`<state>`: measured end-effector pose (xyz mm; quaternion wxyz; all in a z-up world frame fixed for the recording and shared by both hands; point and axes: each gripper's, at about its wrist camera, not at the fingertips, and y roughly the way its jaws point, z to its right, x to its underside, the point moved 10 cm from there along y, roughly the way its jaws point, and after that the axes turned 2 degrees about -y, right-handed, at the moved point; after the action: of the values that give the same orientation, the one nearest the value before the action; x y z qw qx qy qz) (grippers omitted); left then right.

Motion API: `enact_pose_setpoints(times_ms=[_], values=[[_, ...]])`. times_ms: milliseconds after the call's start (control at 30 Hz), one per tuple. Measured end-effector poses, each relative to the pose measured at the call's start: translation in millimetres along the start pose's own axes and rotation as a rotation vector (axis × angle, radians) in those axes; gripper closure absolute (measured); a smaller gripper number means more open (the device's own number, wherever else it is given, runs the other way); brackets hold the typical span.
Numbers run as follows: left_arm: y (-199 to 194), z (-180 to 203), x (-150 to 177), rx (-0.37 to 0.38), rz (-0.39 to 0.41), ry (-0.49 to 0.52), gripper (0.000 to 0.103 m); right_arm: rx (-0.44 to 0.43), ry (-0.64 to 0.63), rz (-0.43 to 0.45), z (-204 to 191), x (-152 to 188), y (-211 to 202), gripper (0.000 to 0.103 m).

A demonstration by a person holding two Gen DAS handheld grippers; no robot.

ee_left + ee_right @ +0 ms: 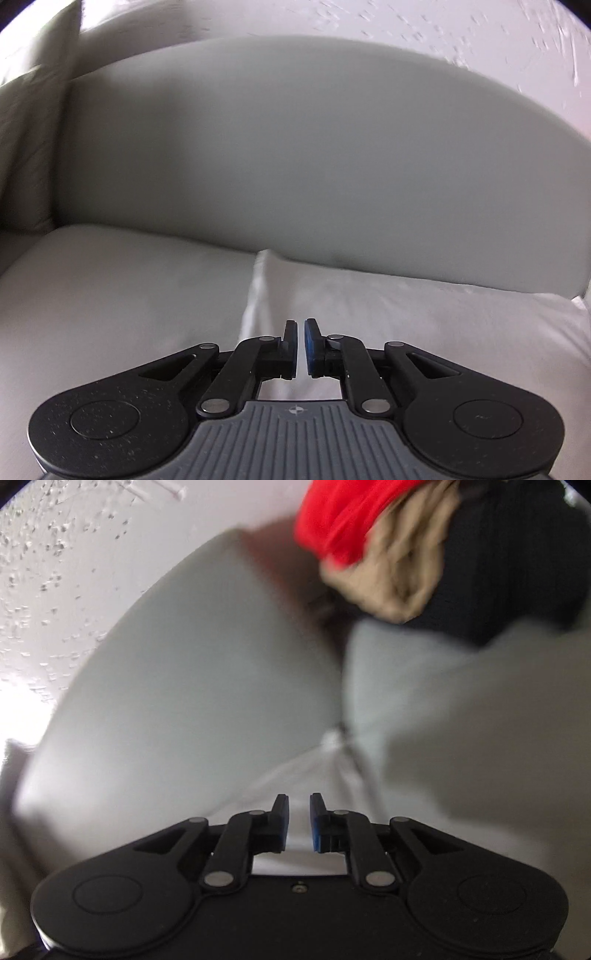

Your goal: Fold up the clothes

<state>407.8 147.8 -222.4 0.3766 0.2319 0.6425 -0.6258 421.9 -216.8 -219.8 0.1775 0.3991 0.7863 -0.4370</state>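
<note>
Both grippers are aimed down at a pale grey sofa w/ a white garment spread over its seat.

Left gripper (300,349): black linkage arms, blue-faced pads, jaws drawn nearly together w/ only a thin slit between them. Nothing is caught in that slit; the white garment (388,314) lies below and beyond the tips, so the gripper reads as closed on nothing. The cloth's left edge runs up from just ahead of the tips to a corner that sits at the foot of the back cushion (295,147). To the left of that edge is bare seat cushion (110,288). Far left, the sofa arm (26,147) rises. Textured white wall (443,29) above the cushion.

Right gripper (298,821): same build, jaws a bit further apart than the left's, a narrow gap w/ white cloth showing through it from underneath. No fold is pinched between the pads, as far as I can see. The white garment (325,775) runs forward from here, narrowing to a bunched bit tucked into the crease where two back cushions (184,683) meet. This view is blurred.

Top right of that view, a heap of other clothes on top of the sofa back: red fabric (332,517), tan fabric (399,565) under it, dark ribbed knit (498,561) beside.
</note>
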Motion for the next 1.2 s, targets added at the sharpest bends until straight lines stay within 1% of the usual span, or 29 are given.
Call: enact_pose_setpoints(times_ms=[67,100,133,167,200,267,300,400,433,467,500,567,633,667,733,767,800,867,900,933,1000,1033,1067,1100,1200], values=[[21,7,1,-0.013,-0.023,0.014,0.092,-0.085,-0.028,-0.065,-11,5,24,0.09],[31,9,1,-0.026,-0.032,0.02,0.092,-0.104,-0.046,-0.109,-12,9,37,0.091],[37,1,1,-0.085,-0.026,0.014,0.092,-0.081,-0.064,-0.142,-7,12,49,0.098],[44,-8,0,-0.145,-0.02,0.01,0.092,-0.037,-0.081,-0.111,0,8,54,0.103],[47,-18,-3,-0.212,-0.008,0.012,0.093,0.039,-0.095,-0.044,12,-2,53,0.103],[51,-33,-8,-0.295,-0.008,0.016,0.093,0.284,-0.13,0.088,41,-24,44,0.103],[52,-40,-10,-0.333,-0.009,0.018,0.095,0.266,-0.133,0.107,45,-28,45,0.103],[49,-51,-13,-0.356,-0.041,0.006,0.095,0.296,-0.197,0.083,39,-30,46,0.103],[44,-52,-14,-0.336,-0.05,-0.018,0.096,0.299,-0.186,0.086,36,-31,38,0.103],[36,-52,-13,-0.306,-0.049,-0.041,0.096,0.302,-0.174,0.088,33,-32,30,0.098],[19,-50,-13,-0.271,-0.041,-0.044,0.096,0.277,-0.144,0.098,30,-34,18,0.098],[-16,-44,-11,-0.204,-0.025,-0.048,0.095,0.218,-0.117,0.114,18,-34,-22,0.097],[-62,-36,-7,-0.15,-0.013,-0.018,0.095,0.16,-0.091,0.129,6,-35,-63,0.097],[-87,-32,-3,-0.121,-0.021,-0.007,0.095,0.129,-0.091,0.125,-1,-32,-88,0.097],[-137,-25,7,-0.069,-0.042,0.016,0.088,0.066,-0.092,0.117,-16,-25,-137,0.095],[-162,-23,11,-0.05,-0.051,0.029,0.086,0.046,-0.107,0.11,-25,-20,-158,0.09],[-186,-21,18,-0.041,-0.057,0.043,0.084,0.027,-0.122,0.103,-34,-15,-179,0.086],[-218,-17,35,-0.031,-0.073,0.078,0.077,-0.013,-0.153,0.089,-53,-5,-221,0.083],[-240,-17,43,-0.024,-0.079,0.09,0.072,-0.033,-0.164,0.081,-57,-2,-240,0.08],[-261,-17,52,-0.015,-0.082,0.087,0.07,-0.053,-0.168,0.077,-59,-1,-257,0.079],[-297,-17,70,0.003,-0.091,0.084,0.067,-0.083,-0.177,0.069,-61,10,-293,0.071],[-308,-19,79,0.007,-0.095,0.084,0.065,-0.089,-0.179,0.064,-63,17,-311,0.069],[-317,-19,89,-0.003,-0.102,0.089,0.063,-0.088,-0.18,0.051,-61,27,-323,0.065],[-325,-20,99,-0.014,-0.111,0.093,0.059,-0.086,-0.181,0.038,-59,38,-335,0.062],[-320,-28,139,-0.039,-0.191,0.095,0.056,-0.062,-0.151,-0.04,-40,81,-344,0.059]])
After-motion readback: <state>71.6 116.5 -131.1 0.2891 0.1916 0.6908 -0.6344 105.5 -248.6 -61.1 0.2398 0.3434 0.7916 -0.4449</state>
